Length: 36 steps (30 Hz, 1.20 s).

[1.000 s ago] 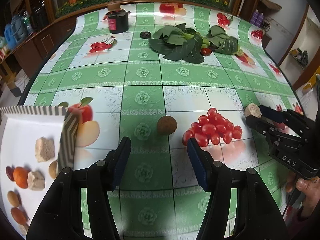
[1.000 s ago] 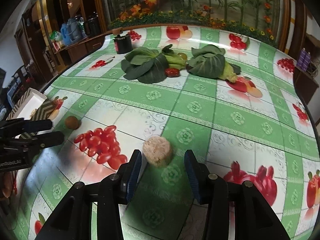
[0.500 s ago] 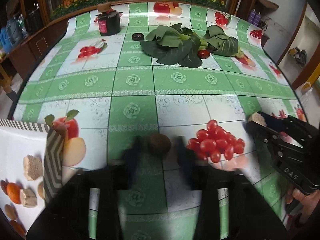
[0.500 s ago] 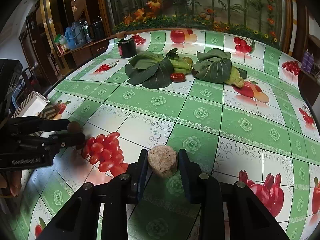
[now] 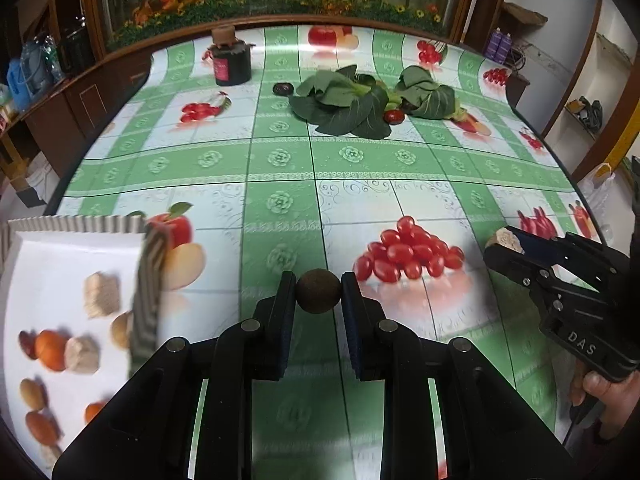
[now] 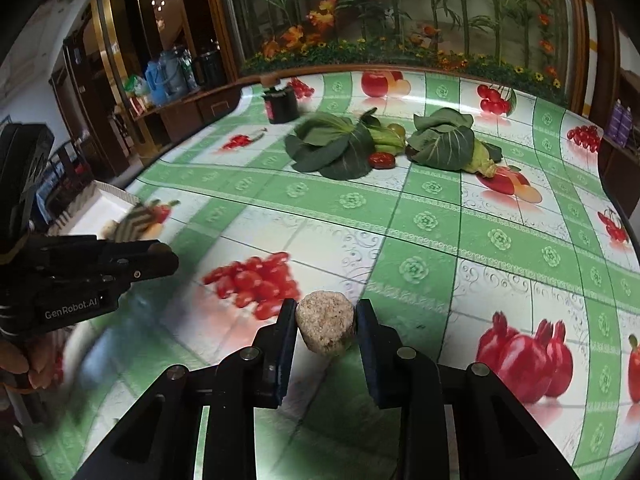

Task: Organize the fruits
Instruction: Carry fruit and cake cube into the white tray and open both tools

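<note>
Left gripper point(image 5: 318, 280): both pads pressed against a small round brown fruit point(image 5: 318, 291), pinched at the fingertips over the tablecloth point(image 5: 280, 160), just left of the printed cluster of red cherry tomatoes.

Right gripper point(image 6: 325, 312): fingers closed onto a pale, grainy, flat-topped chunk point(image 6: 326, 328), pads touching both its sides. The left view shows the same chunk point(image 5: 506, 239) at that gripper's tip, to the right of the printed tomatoes.

Left edge of table: white tray with striped rim point(image 5: 72, 224), holding several small orange and brown fruits and pale cube-like pieces; blurred, so types not determinable.

Far side: two bunches of dark leafy greens point(image 6: 332, 148), a small red fruit point(image 6: 382, 159) lying between them. A dark flat round item point(image 5: 282, 88) sits just left of the greens. Beyond, a dark jar with a brown stopper point(image 5: 232, 60) stands upright near the far table edge.
</note>
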Each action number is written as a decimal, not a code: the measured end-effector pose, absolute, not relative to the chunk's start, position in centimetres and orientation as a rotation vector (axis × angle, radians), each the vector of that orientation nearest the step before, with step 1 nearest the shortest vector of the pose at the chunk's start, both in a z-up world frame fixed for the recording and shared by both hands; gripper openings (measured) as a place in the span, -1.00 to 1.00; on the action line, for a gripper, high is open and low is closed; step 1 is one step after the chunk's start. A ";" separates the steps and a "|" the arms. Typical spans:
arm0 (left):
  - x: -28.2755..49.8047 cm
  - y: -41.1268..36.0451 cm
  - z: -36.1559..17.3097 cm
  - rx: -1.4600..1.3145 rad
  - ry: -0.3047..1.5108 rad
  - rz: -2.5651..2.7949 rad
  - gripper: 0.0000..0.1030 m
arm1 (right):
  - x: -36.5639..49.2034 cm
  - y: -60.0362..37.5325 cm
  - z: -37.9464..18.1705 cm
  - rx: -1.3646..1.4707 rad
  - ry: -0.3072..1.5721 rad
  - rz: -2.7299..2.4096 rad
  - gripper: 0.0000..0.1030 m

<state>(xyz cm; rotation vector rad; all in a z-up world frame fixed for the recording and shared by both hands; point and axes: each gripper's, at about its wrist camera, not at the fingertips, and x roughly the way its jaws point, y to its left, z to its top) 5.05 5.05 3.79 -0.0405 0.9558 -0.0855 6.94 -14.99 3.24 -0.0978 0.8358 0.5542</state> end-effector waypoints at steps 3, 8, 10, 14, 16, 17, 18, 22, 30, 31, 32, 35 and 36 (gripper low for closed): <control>3.3 5.9 4.7 -0.042 0.938 -0.084 -0.57 | 5.8 -14.5 3.9 -0.078 0.825 0.577 -0.43; 0.3 9.0 6.2 -0.058 0.914 -0.049 -0.57 | 3.8 -12.4 4.7 -0.083 0.813 0.624 -0.44; -0.8 10.5 6.6 -0.064 0.908 -0.024 -0.57 | 3.1 -11.2 5.0 -0.084 0.811 0.647 -0.44; -2.8 13.8 7.2 -0.081 0.898 0.035 -0.57 | 2.0 -9.0 5.3 -0.094 0.807 0.696 -0.44; -3.6 15.3 7.3 -0.085 0.895 0.067 -0.57 | 1.5 -7.5 5.4 -0.104 0.807 0.721 -0.44; -3.9 16.0 7.3 -0.086 0.894 0.082 -0.57 | 1.3 -7.0 5.4 -0.106 0.808 0.731 -0.44; -4.2 16.8 7.3 -0.090 0.894 0.098 -0.57 | 1.1 -6.2 5.5 -0.108 0.807 0.745 -0.44; -5.3 19.2 7.2 -0.106 0.889 0.139 -0.57 | 0.4 -3.7 5.6 -0.134 0.807 0.783 -0.44; -6.2 22.3 6.6 -0.135 0.892 0.189 -0.57 | -0.4 1.4 5.9 -0.180 0.808 0.864 -0.44; -6.2 22.6 6.5 -0.132 0.889 0.196 -0.57 | -0.4 2.1 6.0 -0.185 0.810 0.873 -0.44; -6.2 22.8 6.5 -0.131 0.888 0.201 -0.57 | -0.5 2.7 5.9 -0.189 0.813 0.882 -0.44; -5.9 23.8 6.2 -0.140 0.891 0.216 -0.57 | -0.2 4.4 5.7 -0.205 0.822 0.903 -0.44; -5.8 24.0 6.2 -0.141 0.891 0.221 -0.57 | -0.2 5.1 5.7 -0.214 0.824 0.912 -0.44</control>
